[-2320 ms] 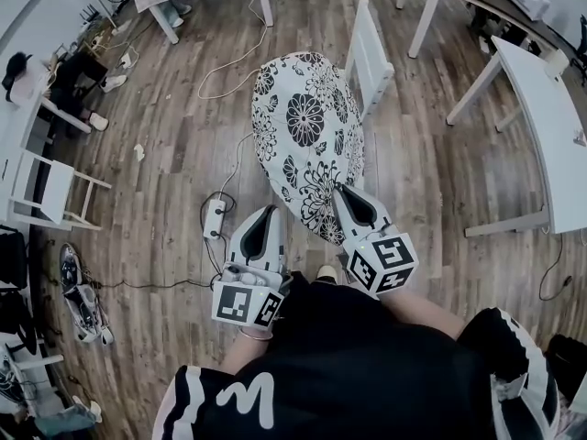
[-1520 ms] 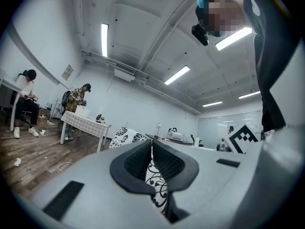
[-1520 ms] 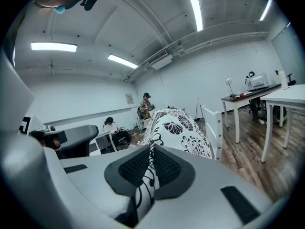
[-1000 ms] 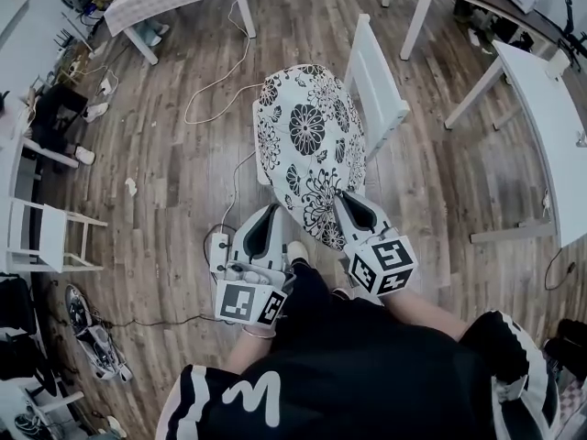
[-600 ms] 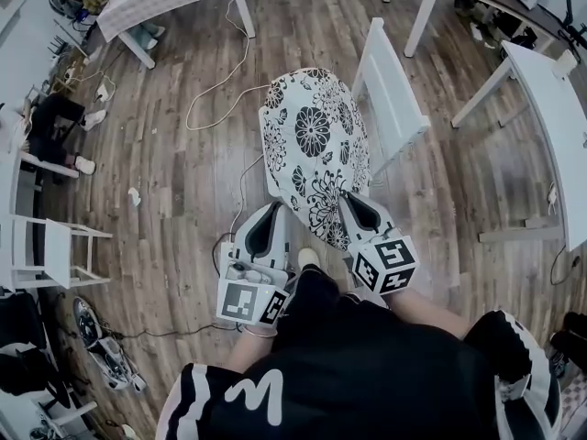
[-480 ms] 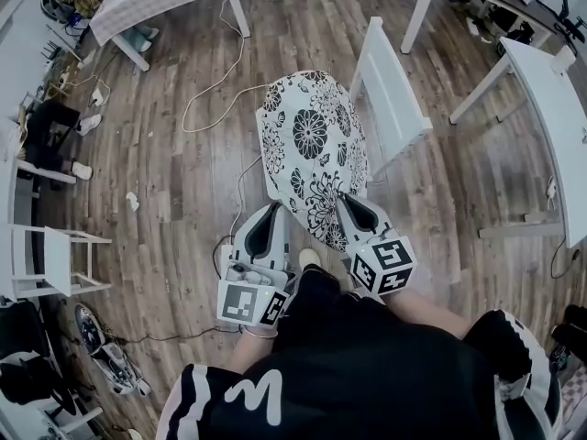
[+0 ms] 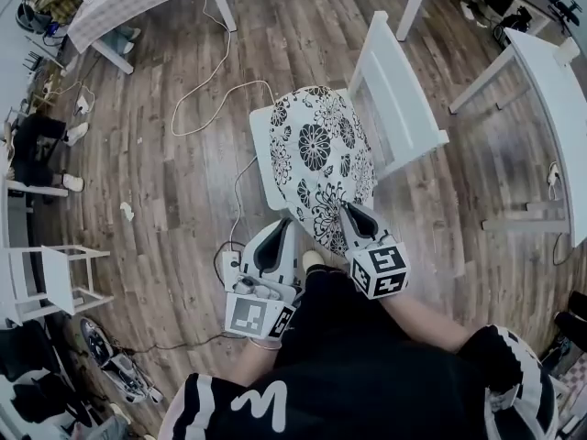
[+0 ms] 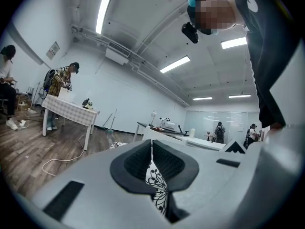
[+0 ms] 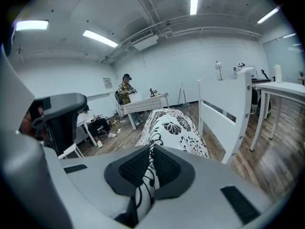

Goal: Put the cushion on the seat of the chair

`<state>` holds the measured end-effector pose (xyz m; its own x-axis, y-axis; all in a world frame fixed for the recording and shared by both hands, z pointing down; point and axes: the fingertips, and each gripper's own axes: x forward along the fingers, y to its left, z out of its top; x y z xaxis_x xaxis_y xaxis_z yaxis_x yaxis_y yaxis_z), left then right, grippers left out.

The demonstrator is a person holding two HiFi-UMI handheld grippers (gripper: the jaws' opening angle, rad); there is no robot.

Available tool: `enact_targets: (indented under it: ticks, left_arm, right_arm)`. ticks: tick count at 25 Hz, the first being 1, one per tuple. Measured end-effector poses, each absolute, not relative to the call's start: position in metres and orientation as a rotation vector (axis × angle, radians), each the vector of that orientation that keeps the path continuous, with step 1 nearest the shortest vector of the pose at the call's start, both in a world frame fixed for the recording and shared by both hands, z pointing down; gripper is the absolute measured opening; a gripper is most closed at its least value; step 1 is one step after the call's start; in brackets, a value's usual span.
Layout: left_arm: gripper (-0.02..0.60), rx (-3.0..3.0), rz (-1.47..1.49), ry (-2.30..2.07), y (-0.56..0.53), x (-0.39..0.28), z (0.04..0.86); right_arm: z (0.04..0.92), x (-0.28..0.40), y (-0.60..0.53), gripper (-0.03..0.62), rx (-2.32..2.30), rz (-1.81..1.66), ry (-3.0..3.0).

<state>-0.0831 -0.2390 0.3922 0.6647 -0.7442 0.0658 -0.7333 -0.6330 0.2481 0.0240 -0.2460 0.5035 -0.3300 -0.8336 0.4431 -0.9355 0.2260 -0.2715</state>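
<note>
l gripper [image 7: 282, 234] & r gripper [image 7: 348, 211] each pinch the near hem of the cushion [image 7: 323, 154], now above the chair [image 7: 396, 85] seat [image 7: 261, 149] at 12 o'clock; prob only lowering + letting go left.

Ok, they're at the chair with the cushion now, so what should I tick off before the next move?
1. Jaws of the left gripper shut on the near edge of the cushion: ok.
2. Jaws of the right gripper shut on that same edge: ok.
3. Cushion lined up over the chair seat: ok, only the seat's left rim shows beside it.
4. Cushion clear of the backrest: ok, the right gripper view shows them apart.
5. Cushion already resting on the seat: cannot tell.
6. Nothing else lying on the seat: cannot tell, the cushion covers it.
</note>
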Motion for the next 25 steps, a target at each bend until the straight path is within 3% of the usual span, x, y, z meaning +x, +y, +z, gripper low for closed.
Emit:
enact_targets:
  ticks: [25]
  left_arm:
    - [0.014,2.383,0.062,-1.323,-0.228,-0.077,0.495]
  right_arm:
    - [0.669,0.022,-0.301,0.032,1.461,0.886,-2.115]
